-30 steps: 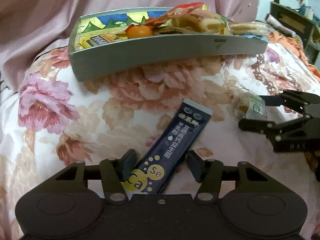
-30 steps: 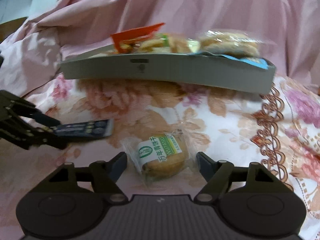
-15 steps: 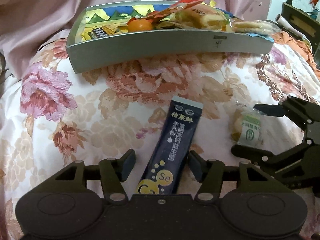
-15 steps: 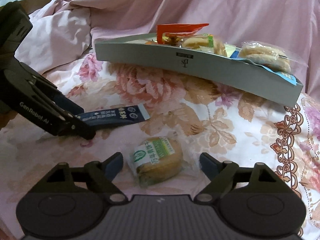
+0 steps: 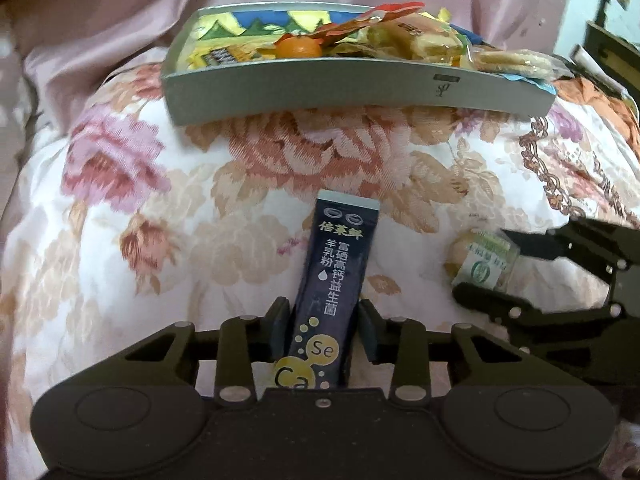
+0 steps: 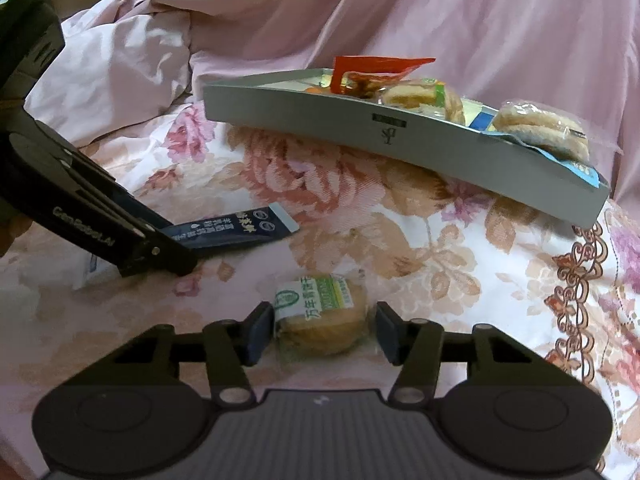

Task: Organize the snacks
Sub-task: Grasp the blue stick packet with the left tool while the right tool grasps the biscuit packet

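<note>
A dark blue stick sachet (image 5: 334,276) lies on the floral bedspread, also in the right wrist view (image 6: 236,230). My left gripper (image 5: 323,332) has closed its jaws onto the sachet's near end. A wrapped round biscuit (image 6: 322,318) with a green label lies to its right, also in the left wrist view (image 5: 482,266). My right gripper (image 6: 320,330) straddles the biscuit, left pad at the wrapper, a small gap on the right. A grey tray (image 5: 360,88) holding several snacks and an orange sits behind; it also shows in the right wrist view (image 6: 400,136).
Pink sheets (image 6: 240,20) are bunched behind the tray. The floral bedspread (image 5: 160,220) is soft and uneven. Dark furniture (image 5: 612,52) stands at the far right.
Both grippers moved forward and narrowed. The left jaws closed onto the sachet. The right jaws came in around the biscuit.
</note>
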